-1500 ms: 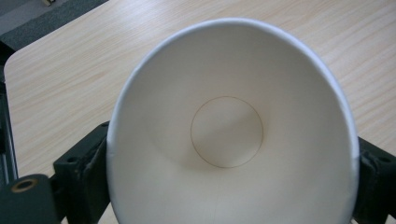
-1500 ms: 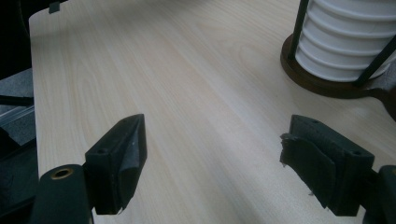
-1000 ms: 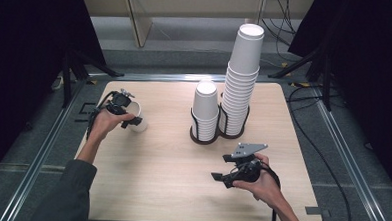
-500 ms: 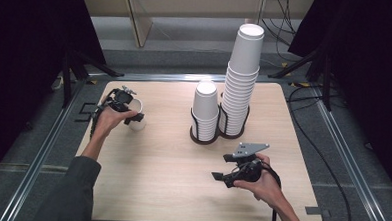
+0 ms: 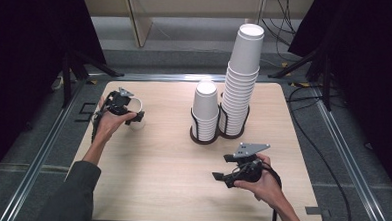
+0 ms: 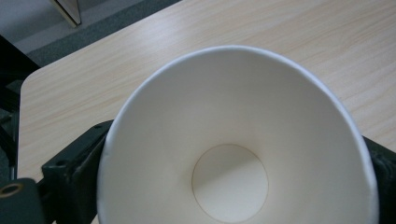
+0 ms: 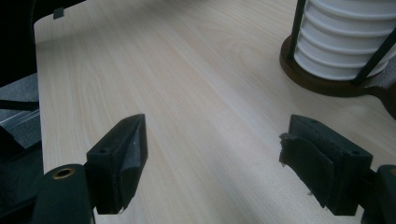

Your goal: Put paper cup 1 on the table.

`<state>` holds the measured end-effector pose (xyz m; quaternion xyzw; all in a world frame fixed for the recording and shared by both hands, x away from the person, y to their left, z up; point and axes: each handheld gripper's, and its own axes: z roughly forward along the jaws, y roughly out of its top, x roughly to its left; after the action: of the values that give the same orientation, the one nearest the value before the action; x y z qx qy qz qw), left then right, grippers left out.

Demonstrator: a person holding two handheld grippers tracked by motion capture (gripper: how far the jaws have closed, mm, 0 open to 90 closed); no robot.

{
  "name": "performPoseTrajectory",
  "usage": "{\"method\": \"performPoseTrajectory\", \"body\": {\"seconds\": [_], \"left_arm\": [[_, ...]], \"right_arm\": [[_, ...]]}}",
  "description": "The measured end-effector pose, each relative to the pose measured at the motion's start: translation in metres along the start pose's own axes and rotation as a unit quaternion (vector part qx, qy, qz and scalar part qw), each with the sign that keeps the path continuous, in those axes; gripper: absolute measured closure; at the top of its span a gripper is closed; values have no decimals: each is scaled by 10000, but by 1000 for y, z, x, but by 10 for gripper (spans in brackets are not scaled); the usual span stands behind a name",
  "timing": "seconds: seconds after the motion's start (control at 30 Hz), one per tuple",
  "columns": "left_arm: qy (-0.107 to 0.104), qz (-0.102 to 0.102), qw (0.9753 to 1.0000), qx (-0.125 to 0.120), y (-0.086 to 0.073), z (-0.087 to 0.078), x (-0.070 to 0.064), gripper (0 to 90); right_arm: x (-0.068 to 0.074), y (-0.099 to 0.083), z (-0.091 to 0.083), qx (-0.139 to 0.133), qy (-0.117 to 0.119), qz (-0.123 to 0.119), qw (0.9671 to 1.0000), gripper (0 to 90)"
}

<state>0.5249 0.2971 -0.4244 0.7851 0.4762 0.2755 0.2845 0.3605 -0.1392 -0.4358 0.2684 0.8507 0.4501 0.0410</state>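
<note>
Cup (image 6: 238,140): paper, light, crushable; we pinch it at wall in left gripper (image 5: 126,107), gently. Right gripper (image 7: 212,163) spread, idle above surface (image 5: 156,179).

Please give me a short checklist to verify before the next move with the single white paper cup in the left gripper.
1. Left gripper jaws closed on both sides of the single white paper cup: ok.
2. Cup empty inside: ok.
3. Cup base resting on the light wooden table: cannot tell.
4. Right gripper jaws open, holding nothing: ok.
5. Two stacks of white paper cups in the black wire holder upright: ok.
</note>
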Motion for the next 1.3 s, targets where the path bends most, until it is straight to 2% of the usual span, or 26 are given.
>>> {"method": "performPoseTrajectory", "body": {"seconds": [0.03,0.3,0.37,0.4,0.47,0.6,0.63,0.73,0.9,0.93,1.0,1.07,1.13,1.17,1.3], "left_arm": [[-4,-4,10000,-33,-1,0,0,47],[50,0,9996,-290,-7,1,-2,46],[62,-58,9991,-424,-10,3,-3,45],[57,-181,9980,-608,-14,4,-4,43],[51,-172,9978,-630,-16,4,-4,41],[8,-201,9956,-917,-23,4,-4,40],[0,-210,9942,-1054,-26,5,-3,39],[32,-174,9937,-1110,-30,6,-4,31],[-23,-184,9899,-1407,-38,9,-5,30],[-39,-231,9885,-1494,-40,10,-5,32],[-116,-305,9872,-1562,-45,11,-5,36],[-188,-307,9874,-1541,-49,13,-5,88],[-225,-337,9867,-1577,-53,15,-4,92],[-303,-411,9854,-1624,-55,16,-2,107],[-290,-422,9839,-1715,-59,15,-1,111]], "right_arm": [[-2,0,0,-29,-37,-126,9999,222],[-1,0,0,-42,-29,-121,9999,223],[-1,0,1,-33,9,-127,9999,223],[-1,0,0,-45,-24,-119,9999,223],[-1,-1,0,-48,-22,-107,9999,223],[-1,-1,0,-29,5,-67,10000,224],[-1,-1,0,-44,-10,-76,10000,224],[-1,-1,0,-56,-22,-127,9999,225],[-1,-1,0,-66,-23,-132,9999,225],[-1,-1,0,-59,-20,-128,9999,225],[-1,-1,0,-45,13,-74,10000,226],[-1,-2,-1,-43,9,-74,10000,226],[-1,-2,-1,-62,-19,-118,9999,226],[-1,-2,-1,-62,-24,-126,9999,226],[-2,-2,-1,-61,-21,-133,9999,226]]}}
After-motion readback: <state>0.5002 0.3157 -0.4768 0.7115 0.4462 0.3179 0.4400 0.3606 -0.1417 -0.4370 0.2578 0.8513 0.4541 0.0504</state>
